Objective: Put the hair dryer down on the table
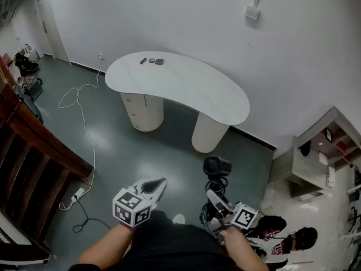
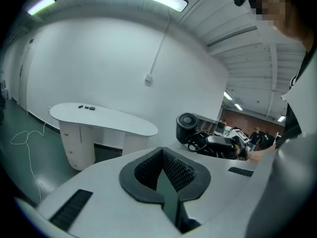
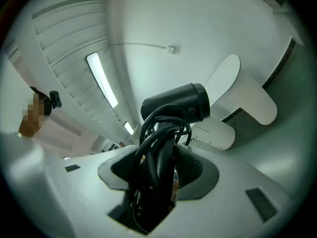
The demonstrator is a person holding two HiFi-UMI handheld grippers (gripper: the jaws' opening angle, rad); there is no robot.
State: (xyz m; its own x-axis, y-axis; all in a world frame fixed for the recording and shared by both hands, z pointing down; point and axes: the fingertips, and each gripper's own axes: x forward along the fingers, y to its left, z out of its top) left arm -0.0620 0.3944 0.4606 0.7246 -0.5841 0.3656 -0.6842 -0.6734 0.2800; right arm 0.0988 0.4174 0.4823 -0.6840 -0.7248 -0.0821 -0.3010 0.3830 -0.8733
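Observation:
A black hair dryer (image 1: 216,166) with its cord wound round the handle stands upright in my right gripper (image 1: 218,201), low in the head view and well short of the table. In the right gripper view the jaws stand wide, clamped on the handle and cord, and the hair dryer's barrel (image 3: 178,103) sticks out above the right gripper (image 3: 159,168). My left gripper (image 1: 156,186) is held to the left of it, shut and holding nothing, pads together in the left gripper view (image 2: 164,170). The white kidney-shaped table (image 1: 186,86) stands ahead on two round pedestals.
Three small dark items (image 1: 152,61) lie at the table's far left end. A white cable and power strip (image 1: 78,193) trail over the grey floor at left, beside a wooden railing (image 1: 39,145). An open shelf unit (image 1: 318,157) stands at right against the white wall.

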